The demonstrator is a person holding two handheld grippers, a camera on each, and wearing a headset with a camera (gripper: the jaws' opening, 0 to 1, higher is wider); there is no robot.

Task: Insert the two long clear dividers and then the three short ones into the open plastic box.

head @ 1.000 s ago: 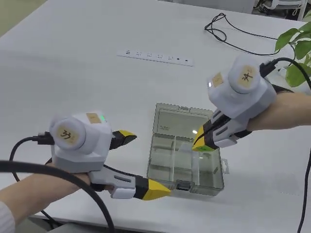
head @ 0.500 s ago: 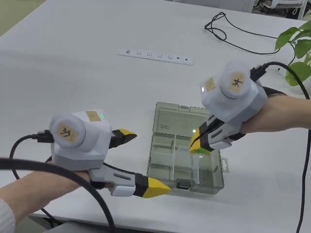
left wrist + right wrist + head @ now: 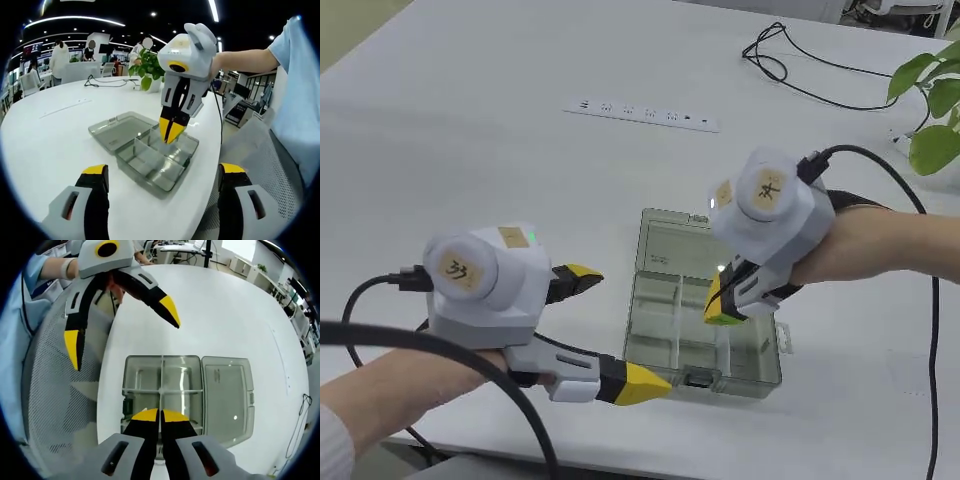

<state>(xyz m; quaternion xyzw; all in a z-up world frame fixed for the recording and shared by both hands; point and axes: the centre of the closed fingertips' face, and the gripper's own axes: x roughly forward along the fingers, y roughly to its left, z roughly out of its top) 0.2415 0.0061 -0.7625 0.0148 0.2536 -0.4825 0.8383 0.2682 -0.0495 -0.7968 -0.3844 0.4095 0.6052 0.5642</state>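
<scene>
Moved: right gripper (image 3: 720,315) has slid leftward and a little lower over the box (image 3: 655,350) since a second ago; left gripper (image 3: 613,328) and box lie as before.
Left gripper: nearest the person, left of the box and clear of it. Its yellow-tipped jaws are spread wide and hold nothing, with one tip near the box's front left corner.
Left hand (image 3: 470,372): under the gripper body, with the forearm coming in from the lower left and a black lead looping over it.
Box: translucent grey-green plastic, close to the table's (image 3: 470,130) near edge. It is open, with the lid laid flat on the far side.
Dividers (image 3: 161,372): clear walls already stand in the base, one running lengthwise and a cross wall meeting it, making several compartments.
Right gripper: tilted down over the right half of the base, jaws pressed together. Whether a clear piece sits between them cannot be told, nor whether the tips touch the box.
Right hand (image 3: 830,250): wrapped round the gripper body, with the forearm entering from the right.
Far table: white power strip (image 3: 640,115), black cable (image 3: 800,75) and green plant leaves (image 3: 930,110) at the right edge.
</scene>
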